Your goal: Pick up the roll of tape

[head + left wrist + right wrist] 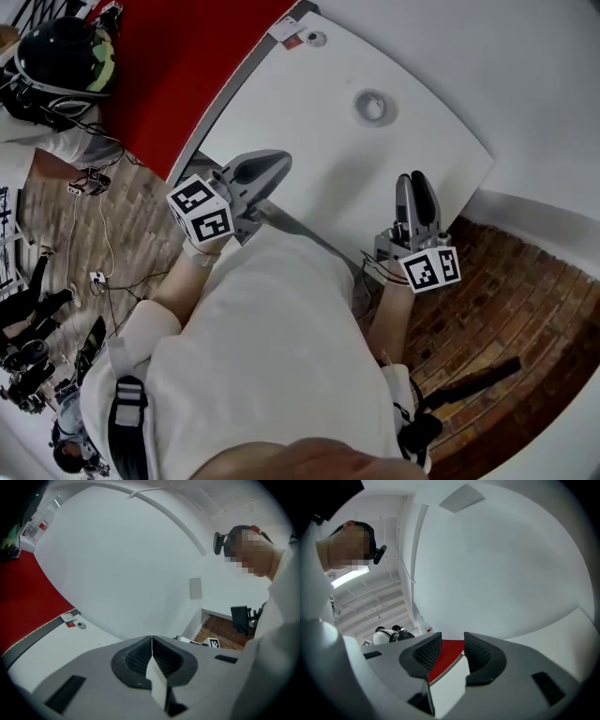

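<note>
The roll of tape (373, 106) lies flat on the white bench (309, 131), at 11 o'clock from the right tongs (415, 180) and well apart from them. The right tongs are part-open and empty; the left tongs (277, 161) are closed and empty. Risk: the partial opening may not span the roll and could push it away.
</note>
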The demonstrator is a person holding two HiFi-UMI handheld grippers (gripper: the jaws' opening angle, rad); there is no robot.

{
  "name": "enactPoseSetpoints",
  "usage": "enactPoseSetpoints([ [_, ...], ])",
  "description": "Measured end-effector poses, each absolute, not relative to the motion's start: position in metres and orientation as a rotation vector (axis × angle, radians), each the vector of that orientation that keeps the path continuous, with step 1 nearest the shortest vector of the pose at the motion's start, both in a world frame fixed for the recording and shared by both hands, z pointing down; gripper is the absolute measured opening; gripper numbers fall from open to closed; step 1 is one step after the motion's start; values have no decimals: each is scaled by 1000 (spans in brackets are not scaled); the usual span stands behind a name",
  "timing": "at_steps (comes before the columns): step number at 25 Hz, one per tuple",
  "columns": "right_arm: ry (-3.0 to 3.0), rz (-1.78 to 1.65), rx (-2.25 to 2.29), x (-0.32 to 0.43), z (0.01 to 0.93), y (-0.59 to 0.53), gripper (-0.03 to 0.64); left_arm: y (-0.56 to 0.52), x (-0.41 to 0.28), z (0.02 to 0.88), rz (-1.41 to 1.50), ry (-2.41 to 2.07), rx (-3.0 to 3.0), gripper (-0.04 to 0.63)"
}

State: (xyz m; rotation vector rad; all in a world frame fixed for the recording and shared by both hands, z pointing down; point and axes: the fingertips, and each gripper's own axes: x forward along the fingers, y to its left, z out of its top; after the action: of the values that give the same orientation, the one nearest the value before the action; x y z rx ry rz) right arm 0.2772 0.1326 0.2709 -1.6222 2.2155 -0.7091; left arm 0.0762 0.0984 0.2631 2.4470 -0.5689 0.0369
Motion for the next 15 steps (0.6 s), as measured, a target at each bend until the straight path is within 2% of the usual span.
enactPoseSetpoints([
  [15,2488,-675,-1672,257,270,80,144,66,79,289,-21,-515,2366,9],
])
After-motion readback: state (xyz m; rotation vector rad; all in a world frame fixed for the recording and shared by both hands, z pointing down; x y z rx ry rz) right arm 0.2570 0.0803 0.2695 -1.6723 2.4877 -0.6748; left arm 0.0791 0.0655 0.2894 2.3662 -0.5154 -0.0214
